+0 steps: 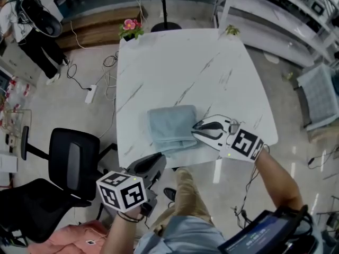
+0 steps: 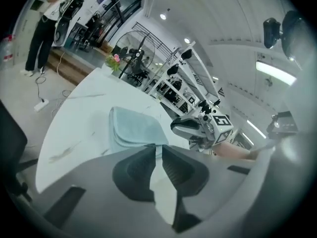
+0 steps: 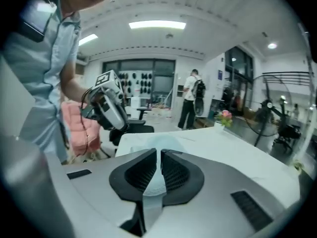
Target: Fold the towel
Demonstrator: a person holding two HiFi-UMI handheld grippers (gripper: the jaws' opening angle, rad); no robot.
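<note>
A light blue towel (image 1: 170, 125), folded into a small rectangle, lies near the front edge of the white marble table (image 1: 185, 62). My right gripper (image 1: 195, 128) is at the towel's right edge, shut on it. In the right gripper view a strip of the towel (image 3: 154, 185) runs down between the pads. My left gripper (image 1: 160, 156) is at the towel's near left corner, by the table's front edge. Its jaws stand almost together, and the left gripper view shows blue towel (image 2: 133, 128) cloth in the narrow slit at the tips (image 2: 159, 148).
A black office chair (image 1: 69, 163) stands left of the table's front corner. A flower pot (image 1: 131, 29) sits at the far left corner. A power strip and cables (image 1: 90, 94) lie on the floor, and a person (image 1: 26, 25) stands far left. Shelving lines the right side.
</note>
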